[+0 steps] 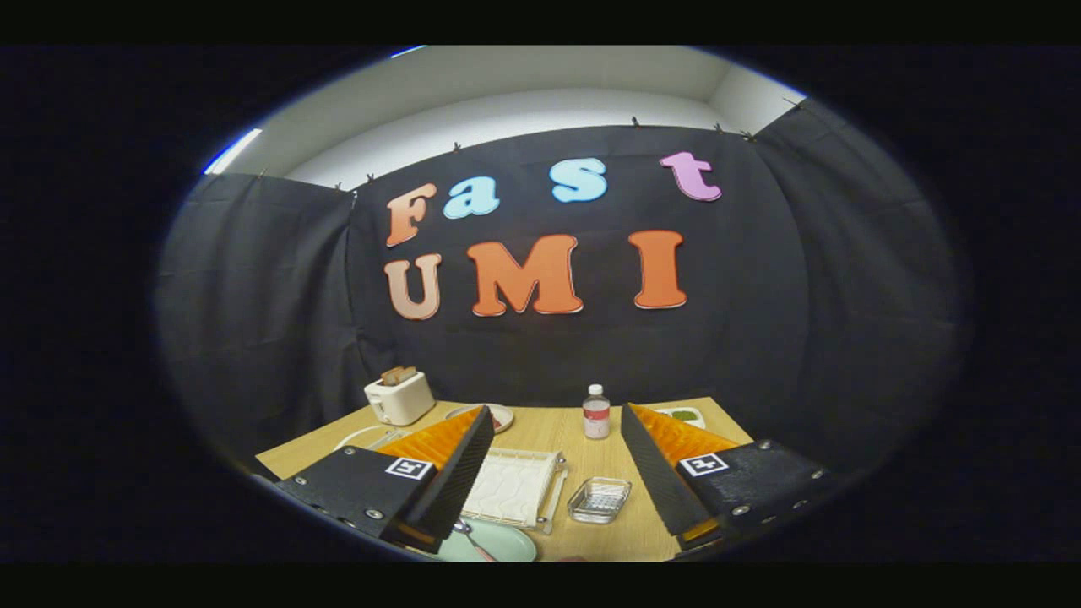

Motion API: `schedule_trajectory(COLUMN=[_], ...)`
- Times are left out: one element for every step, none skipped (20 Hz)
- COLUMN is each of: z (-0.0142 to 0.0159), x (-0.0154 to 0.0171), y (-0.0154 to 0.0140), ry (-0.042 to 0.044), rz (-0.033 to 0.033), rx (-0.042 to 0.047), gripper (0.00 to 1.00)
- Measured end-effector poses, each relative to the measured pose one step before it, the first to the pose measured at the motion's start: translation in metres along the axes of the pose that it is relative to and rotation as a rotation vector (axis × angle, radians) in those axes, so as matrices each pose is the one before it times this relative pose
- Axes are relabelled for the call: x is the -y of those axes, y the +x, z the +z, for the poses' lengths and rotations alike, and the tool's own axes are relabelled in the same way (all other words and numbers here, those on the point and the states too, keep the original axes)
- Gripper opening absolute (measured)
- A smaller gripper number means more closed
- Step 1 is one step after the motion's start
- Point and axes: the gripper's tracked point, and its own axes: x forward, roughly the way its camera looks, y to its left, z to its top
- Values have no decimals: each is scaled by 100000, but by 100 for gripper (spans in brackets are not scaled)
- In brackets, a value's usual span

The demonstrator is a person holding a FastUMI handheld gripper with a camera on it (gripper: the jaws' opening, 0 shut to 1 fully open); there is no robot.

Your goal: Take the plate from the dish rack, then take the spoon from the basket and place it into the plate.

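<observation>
Plate (498,545) with spoon (473,540) on wooden table (553,431); hand-held gripper (557,473) open above.

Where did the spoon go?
The metal spoon lies on the pale green plate, just below the white dish rack, beside the open claw's left finger.

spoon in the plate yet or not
In: the spoon lies on the pale green plate, near the open gripper.
</observation>
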Motion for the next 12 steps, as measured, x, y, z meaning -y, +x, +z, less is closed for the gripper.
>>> schedule_trajectory(z=[709, 639, 474, 348, 336, 295, 199, 381, 384, 423, 319, 240], x=[30, 89, 128, 256, 88, -191, 68, 192, 126, -96, 15, -42], y=[3, -50, 20, -30, 19, 191, 57, -45, 18, 36, -13, -36], ry=[49, -240, -318, -339, -444, -334, -156, -150, 93, 7, 59, -215], rz=[-149, -707, -679, -1197, -527, -394, -502, -801, -555, 54, -106, 45], rx=[2444, 2320, 1553, 1107, 1145, 546, 399, 898, 1201, 1387, 1236, 813], gripper=[91, 92, 93, 95, 97, 97, 97, 97, 97, 97, 97, 97])
